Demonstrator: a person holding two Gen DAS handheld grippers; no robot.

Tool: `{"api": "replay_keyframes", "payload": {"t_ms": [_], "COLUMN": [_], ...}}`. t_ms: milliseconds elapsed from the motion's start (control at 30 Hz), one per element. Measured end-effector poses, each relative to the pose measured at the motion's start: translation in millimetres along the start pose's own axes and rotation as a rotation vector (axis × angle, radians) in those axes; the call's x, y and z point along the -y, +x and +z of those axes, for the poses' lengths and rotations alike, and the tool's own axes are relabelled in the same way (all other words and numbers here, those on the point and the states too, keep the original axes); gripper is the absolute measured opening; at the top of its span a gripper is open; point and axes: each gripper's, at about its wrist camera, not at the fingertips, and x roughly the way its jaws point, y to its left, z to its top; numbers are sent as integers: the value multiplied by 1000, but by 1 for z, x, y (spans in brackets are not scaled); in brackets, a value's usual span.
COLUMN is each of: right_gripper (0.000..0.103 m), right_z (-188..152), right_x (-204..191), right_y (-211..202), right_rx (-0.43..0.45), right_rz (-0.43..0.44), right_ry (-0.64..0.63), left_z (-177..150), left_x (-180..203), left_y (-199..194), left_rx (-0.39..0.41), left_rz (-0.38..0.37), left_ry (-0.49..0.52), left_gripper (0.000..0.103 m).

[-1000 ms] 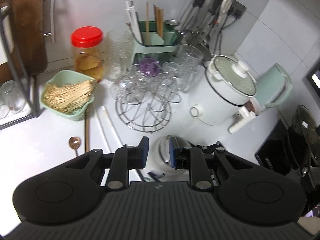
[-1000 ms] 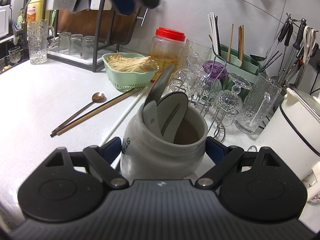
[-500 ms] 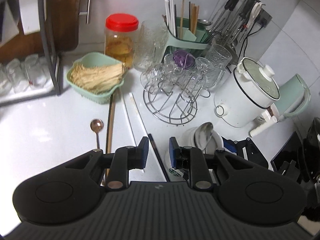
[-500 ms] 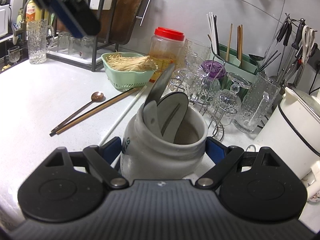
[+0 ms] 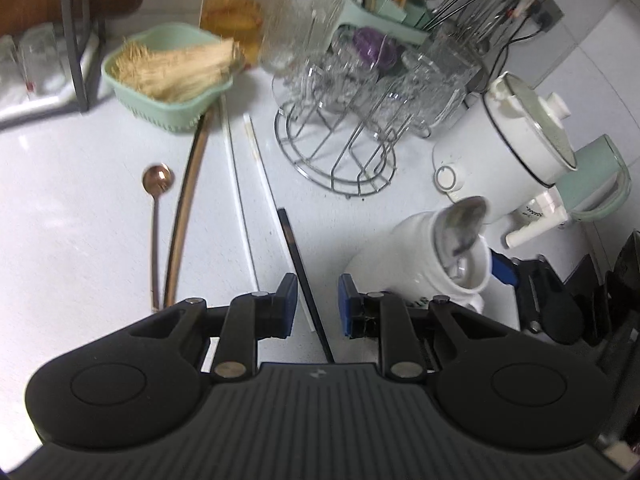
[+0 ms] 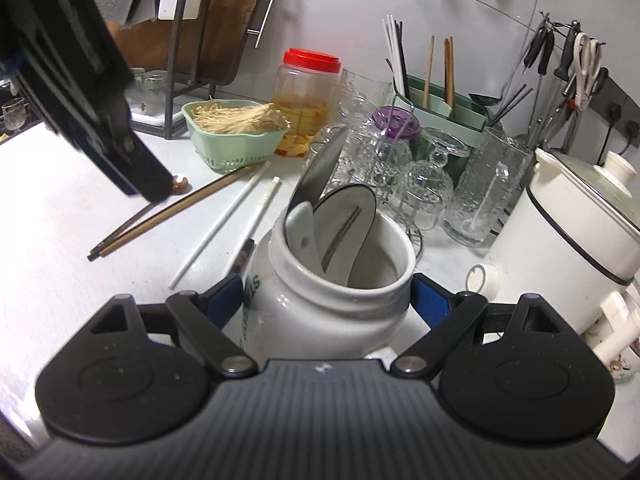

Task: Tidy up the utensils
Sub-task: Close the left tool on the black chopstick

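Observation:
My left gripper (image 5: pixel 317 305) hangs low over the counter, open, its blue pads on either side of a black chopstick (image 5: pixel 294 248) without touching it. To its left lie two white chopsticks (image 5: pixel 240 208), a brown pair (image 5: pixel 188 200) and a copper spoon (image 5: pixel 157 178). My right gripper (image 6: pixel 326 300) is shut on a white ceramic jar (image 6: pixel 320 312), tilted a little. In the jar stand a metal spoon (image 6: pixel 320 168) and a white ladle (image 6: pixel 344 224). The right wrist view shows the left gripper (image 6: pixel 100 120) at upper left, above the brown chopsticks (image 6: pixel 176 208).
A green basket of noodles (image 5: pixel 160 104) and a red-lidded jar (image 5: pixel 236 12) stand at the back. A wire rack of glasses (image 5: pixel 340 148), a white cooker (image 5: pixel 512 140) and a green utensil holder (image 6: pixel 440 108) crowd the right. A dark dish rack (image 5: pixel 76 40) stands at far left.
My left gripper has come down from above the jar to just over the counter, and the black chopstick now runs between its pads. The right gripper and jar have stayed still.

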Motion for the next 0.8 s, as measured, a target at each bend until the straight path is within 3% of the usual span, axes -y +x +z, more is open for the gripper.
{"api": "replay_keyframes", "payload": {"t_ms": [400, 533, 800], "right_gripper": [92, 92, 92], "right_z": [-12, -14, -17], "right_x": [15, 17, 16], "right_y": [-15, -20, -23], "right_rx": [-12, -24, -19], "right_rz": [21, 34, 26], "right_ry": [-10, -19, -9], "left_z": [-19, -27, -38], "left_x": [15, 21, 27], "left_y": [62, 75, 91], "left_rx": [-93, -120, -194], "left_rz": [22, 86, 138], "left_ry": [-21, -6, 2], "left_gripper": [22, 22, 19]}}
